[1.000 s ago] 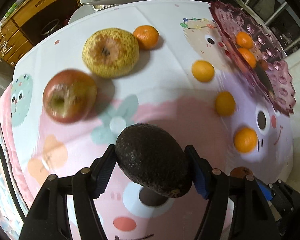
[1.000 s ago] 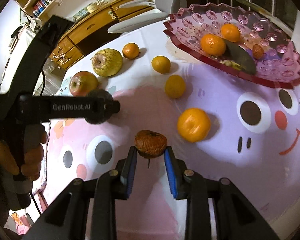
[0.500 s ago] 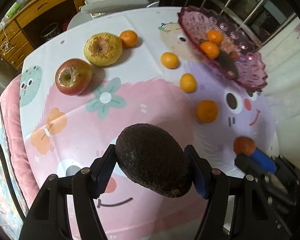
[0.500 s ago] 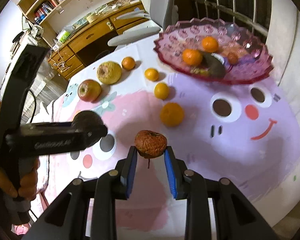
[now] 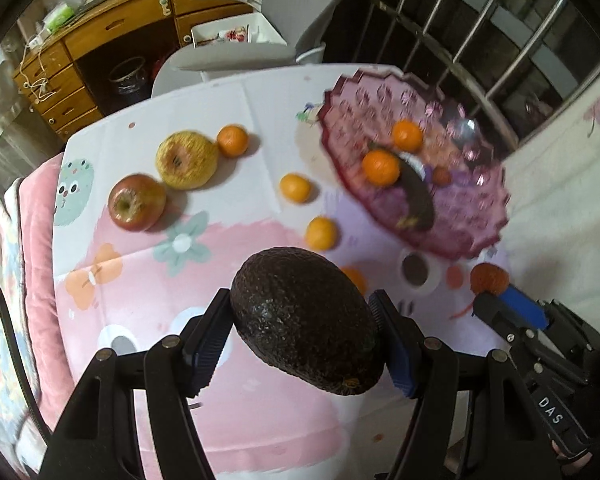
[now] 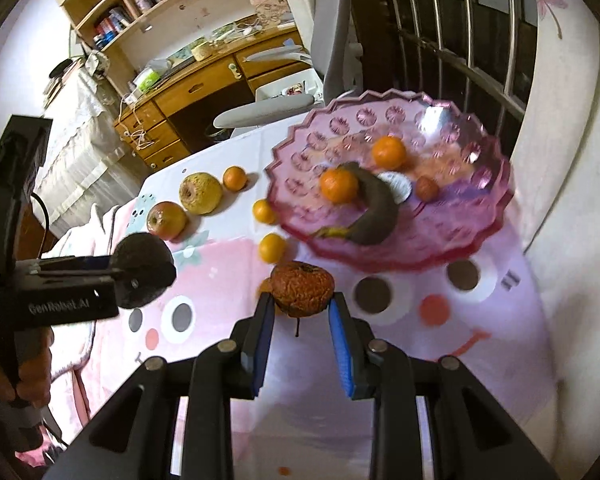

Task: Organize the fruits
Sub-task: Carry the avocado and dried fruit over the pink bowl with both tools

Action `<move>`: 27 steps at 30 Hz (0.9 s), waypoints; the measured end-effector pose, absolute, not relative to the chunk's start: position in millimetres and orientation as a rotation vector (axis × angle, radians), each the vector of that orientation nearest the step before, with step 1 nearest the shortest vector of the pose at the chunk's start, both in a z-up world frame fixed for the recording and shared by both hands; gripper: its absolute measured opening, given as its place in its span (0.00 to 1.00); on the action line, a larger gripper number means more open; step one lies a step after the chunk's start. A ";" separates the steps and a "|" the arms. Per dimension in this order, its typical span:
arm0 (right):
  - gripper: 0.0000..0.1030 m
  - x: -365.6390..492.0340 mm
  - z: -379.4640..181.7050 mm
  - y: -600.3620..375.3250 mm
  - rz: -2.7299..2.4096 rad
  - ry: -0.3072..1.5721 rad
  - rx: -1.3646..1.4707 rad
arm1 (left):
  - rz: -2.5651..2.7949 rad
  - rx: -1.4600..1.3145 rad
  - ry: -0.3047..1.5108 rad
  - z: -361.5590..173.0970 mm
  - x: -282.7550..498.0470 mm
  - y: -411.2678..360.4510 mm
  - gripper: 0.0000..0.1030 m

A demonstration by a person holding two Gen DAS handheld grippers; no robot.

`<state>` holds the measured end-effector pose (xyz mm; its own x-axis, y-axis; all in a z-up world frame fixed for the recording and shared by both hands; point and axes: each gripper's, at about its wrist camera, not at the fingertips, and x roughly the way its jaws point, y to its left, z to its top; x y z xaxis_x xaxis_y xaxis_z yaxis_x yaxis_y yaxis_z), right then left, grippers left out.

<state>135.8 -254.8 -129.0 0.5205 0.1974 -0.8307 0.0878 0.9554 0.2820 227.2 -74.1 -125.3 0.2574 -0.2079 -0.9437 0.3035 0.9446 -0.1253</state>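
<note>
My left gripper (image 5: 300, 336) is shut on a dark avocado (image 5: 306, 326) and holds it high above the table; it also shows in the right wrist view (image 6: 142, 276). My right gripper (image 6: 300, 320) is shut on a wrinkled brown-orange fruit (image 6: 302, 288), also seen in the left wrist view (image 5: 489, 279). The pink glass fruit plate (image 6: 472, 240) holds two oranges, a blackened banana (image 6: 374, 212) and a small brown fruit. A red apple (image 5: 136, 202), a yellow apple (image 5: 187, 159) and several oranges lie on the cloth.
The table has a pink and white cartoon cloth (image 5: 140, 280). A grey chair (image 5: 236, 56) and a wooden desk (image 6: 204, 92) stand behind it. A barred window (image 5: 480, 20) is at the back right.
Both grippers have risen and pulled back from the table with their fruits still held. The plate and loose fruit now look smaller and farther away.
</note>
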 end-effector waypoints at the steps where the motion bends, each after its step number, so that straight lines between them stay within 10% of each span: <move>1: 0.27 137.8 -128.4 -263.5 0.076 1.028 0.303 | -0.337 0.078 1.258 -122.8 228.0 -80.3 0.65; 27: 0.28 191.3 -159.1 -369.3 0.306 1.101 0.153 | -0.347 0.011 1.233 -147.2 277.7 -248.1 0.65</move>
<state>191.3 -369.3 -159.1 0.4166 0.3179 -0.8517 -0.1675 0.9477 0.2717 277.7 -248.1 -147.2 0.2860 -0.2536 -0.9241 0.2651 0.9477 -0.1780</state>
